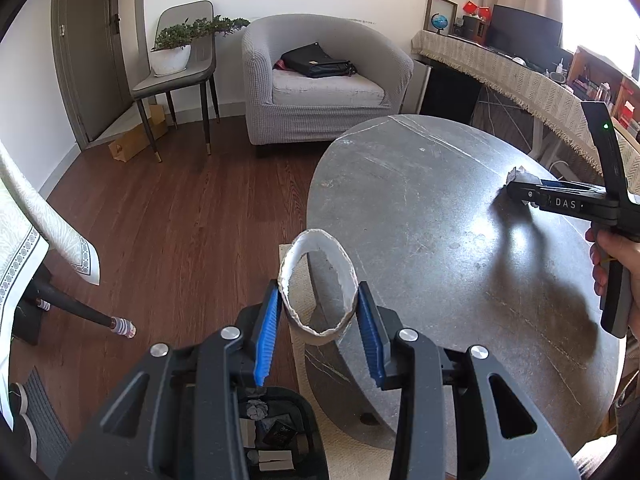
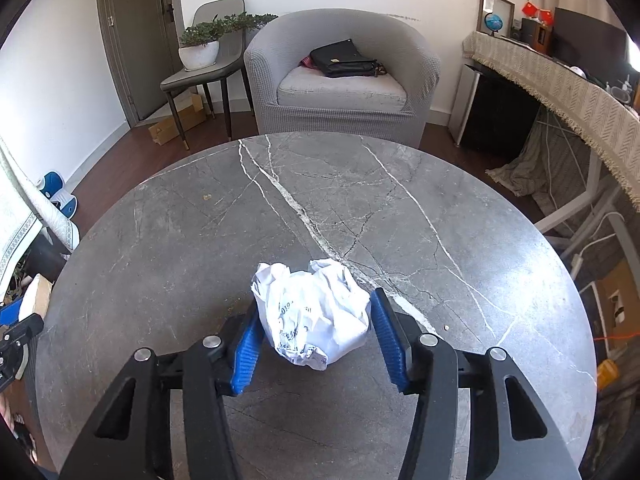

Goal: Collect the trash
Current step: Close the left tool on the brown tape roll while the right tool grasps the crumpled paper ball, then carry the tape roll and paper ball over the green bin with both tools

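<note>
My left gripper (image 1: 319,286) is shut on a short cardboard tube (image 1: 320,240), its blue pads (image 1: 268,320) pressing both sides. It hangs beside the left edge of the round grey marble table (image 1: 440,220). Right below it stands a black trash bin (image 1: 298,396) with crumpled paper and scraps inside. In the right wrist view, a crumpled white paper ball (image 2: 316,312) with blue print rests on the table (image 2: 320,200), and my right gripper (image 2: 316,300) is shut on it. The left wrist view shows that gripper (image 1: 516,188) at the far right, held by a hand (image 1: 616,252).
A grey armchair (image 1: 320,80) with a black bag (image 1: 316,60) stands behind the table. A chair with a potted plant (image 1: 172,56) is to its left, and a cloth-covered desk (image 1: 520,76) to its right. Wooden floor (image 1: 180,220) lies left of the table.
</note>
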Available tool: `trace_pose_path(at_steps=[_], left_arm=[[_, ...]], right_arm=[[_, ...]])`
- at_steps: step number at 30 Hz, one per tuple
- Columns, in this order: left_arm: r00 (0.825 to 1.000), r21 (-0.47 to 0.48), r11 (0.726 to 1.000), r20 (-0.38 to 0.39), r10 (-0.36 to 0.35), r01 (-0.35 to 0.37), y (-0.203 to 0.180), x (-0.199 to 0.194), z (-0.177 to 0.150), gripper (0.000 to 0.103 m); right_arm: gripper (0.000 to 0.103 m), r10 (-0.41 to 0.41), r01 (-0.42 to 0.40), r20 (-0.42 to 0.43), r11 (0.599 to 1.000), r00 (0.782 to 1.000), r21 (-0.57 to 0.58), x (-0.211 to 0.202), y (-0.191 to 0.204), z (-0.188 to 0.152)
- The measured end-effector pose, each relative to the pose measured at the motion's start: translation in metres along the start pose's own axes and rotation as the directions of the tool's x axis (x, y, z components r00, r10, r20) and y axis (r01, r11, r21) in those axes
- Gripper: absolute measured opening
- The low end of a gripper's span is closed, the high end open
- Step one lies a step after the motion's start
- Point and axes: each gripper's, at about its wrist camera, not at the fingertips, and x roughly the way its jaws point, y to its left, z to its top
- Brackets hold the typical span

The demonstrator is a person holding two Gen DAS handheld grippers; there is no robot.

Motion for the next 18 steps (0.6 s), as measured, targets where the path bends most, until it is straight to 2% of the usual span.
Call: trace_pose_path(at_steps=[5, 10, 18], left_arm=[[1.0, -0.042, 0.999, 0.008, 0.001, 0.0, 0.015, -0.006, -0.004, 0.04], [1.0, -0.09, 0.996, 0.013, 0.012, -0.011, 0.027, -0.014, -0.011, 0.04], [0.998, -0.141, 0.988, 0.018, 0.065, -0.062, 0.043, -0.036, -0.033, 0.04]], right_arm=[[0.051, 0.025, -0.024, 0.018, 0.999, 1.0, -0.044, -0.011, 0.017, -0.003], [0.051, 0.072, -0.064, 0.052, 0.989, 0.996, -0.131, -0.032, 0.054, -0.01], [0.051, 0.236, -0.222, 0.036, 0.95, 0.971, -0.218, -0.059, 0.11, -0.029]])
